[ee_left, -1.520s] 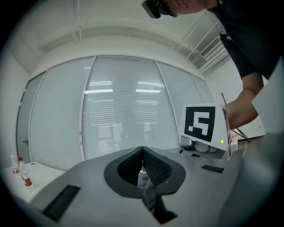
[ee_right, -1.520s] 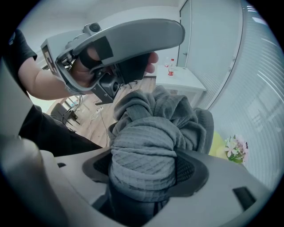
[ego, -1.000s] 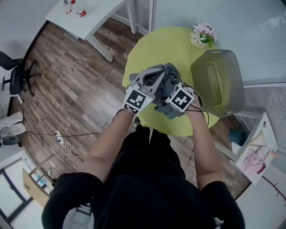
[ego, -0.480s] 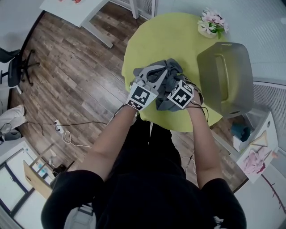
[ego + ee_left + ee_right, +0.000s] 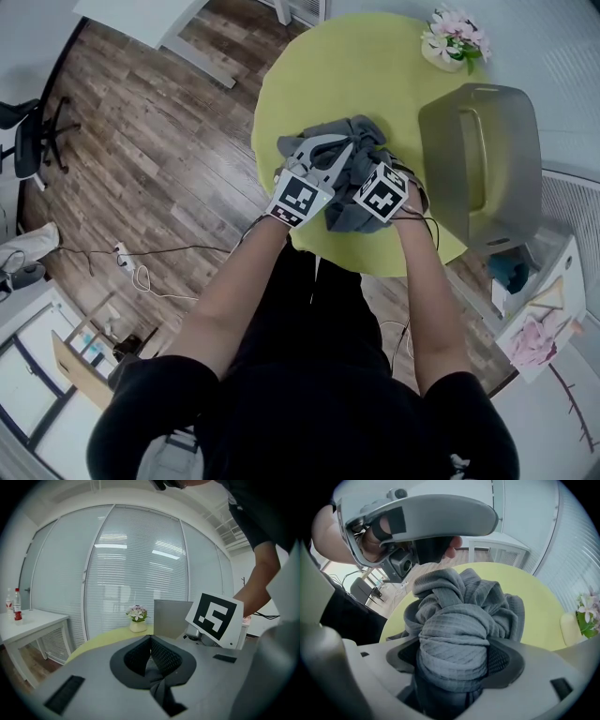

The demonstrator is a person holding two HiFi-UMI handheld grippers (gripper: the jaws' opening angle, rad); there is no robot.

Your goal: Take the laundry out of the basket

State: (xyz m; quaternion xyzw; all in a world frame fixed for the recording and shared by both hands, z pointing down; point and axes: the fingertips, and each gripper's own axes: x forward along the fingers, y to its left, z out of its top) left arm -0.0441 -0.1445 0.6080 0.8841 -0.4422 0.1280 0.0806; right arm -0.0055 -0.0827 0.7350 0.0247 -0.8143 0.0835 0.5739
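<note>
A bunched grey cloth [image 5: 354,141] lies on the round yellow-green table [image 5: 319,66], left of the grey basket [image 5: 487,159], which lies on its side with nothing showing inside. My right gripper [image 5: 361,173] is shut on a thick roll of that cloth [image 5: 459,602], which fills the gap between its pads [image 5: 501,660]. My left gripper [image 5: 328,150] sits beside it on the same heap. In its own view the left gripper [image 5: 151,639] has its pads meeting at the tips, with a thin twisted strip of cloth [image 5: 157,679] pinched between them.
A pot of flowers [image 5: 453,42] stands at the table's far edge, near the basket [image 5: 171,618]. A white side table [image 5: 28,620] with bottles is off to the left. An office chair [image 5: 33,131] and a cable [image 5: 141,277] are on the wood floor.
The head view has tilted, so table and basket sit higher in frame. Both grippers keep their hold on the cloth at about the same spot on the table.
</note>
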